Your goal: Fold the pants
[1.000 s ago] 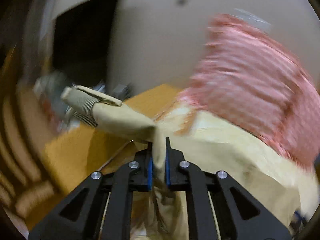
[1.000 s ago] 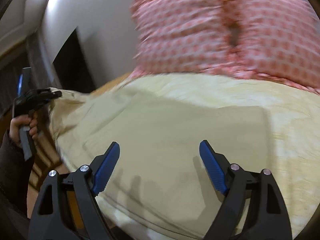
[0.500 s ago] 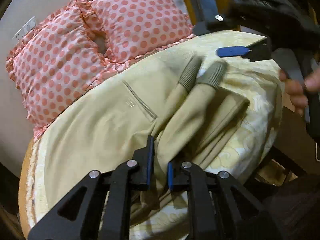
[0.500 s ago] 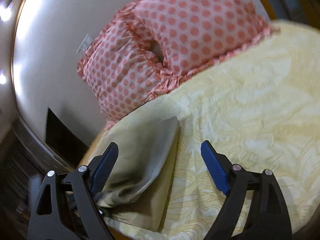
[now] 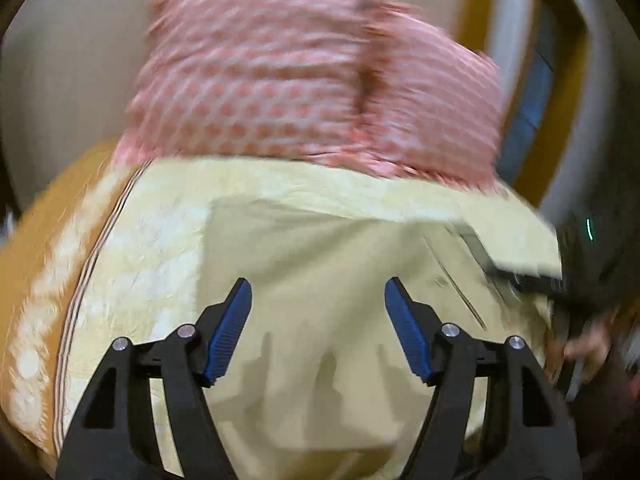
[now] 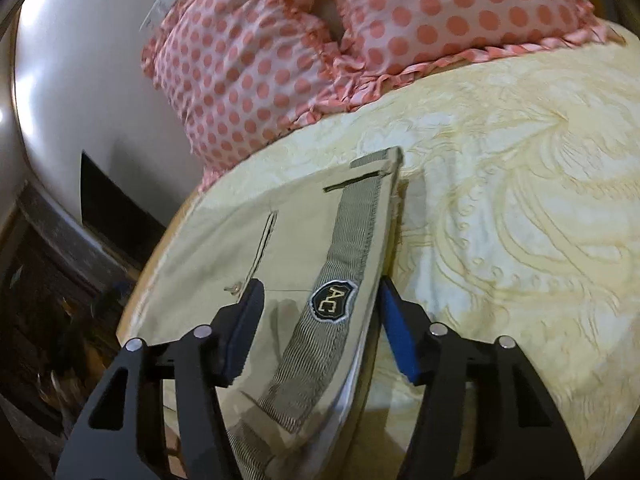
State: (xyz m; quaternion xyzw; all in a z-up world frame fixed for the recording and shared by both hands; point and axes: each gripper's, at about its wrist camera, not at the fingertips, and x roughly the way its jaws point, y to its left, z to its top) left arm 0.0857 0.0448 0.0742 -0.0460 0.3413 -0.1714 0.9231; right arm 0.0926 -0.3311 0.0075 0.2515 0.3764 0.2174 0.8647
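Beige pants (image 5: 320,264) lie folded on a pale yellow patterned bedspread (image 5: 152,248). My left gripper (image 5: 318,330) is open and empty just above the folded cloth. In the right wrist view the pants (image 6: 296,240) show their grey ribbed waistband (image 6: 352,240) with a black "AC" badge (image 6: 333,295) and a pocket slit. My right gripper (image 6: 320,332) is open, its fingers standing either side of the waistband edge. The right gripper and the hand holding it also show blurred at the right in the left wrist view (image 5: 568,280).
Pink polka-dot pillows (image 6: 320,40) lean on the white wall behind the pants. The bedspread (image 6: 520,200) stretches to the right. The bed's edge and a dark floor area (image 6: 60,300) lie to the left. An orange blanket border (image 5: 36,264) runs along the left.
My left gripper has let go of the pants leg it held and now stands open over the folded pants. My right gripper has moved in over the waistband.
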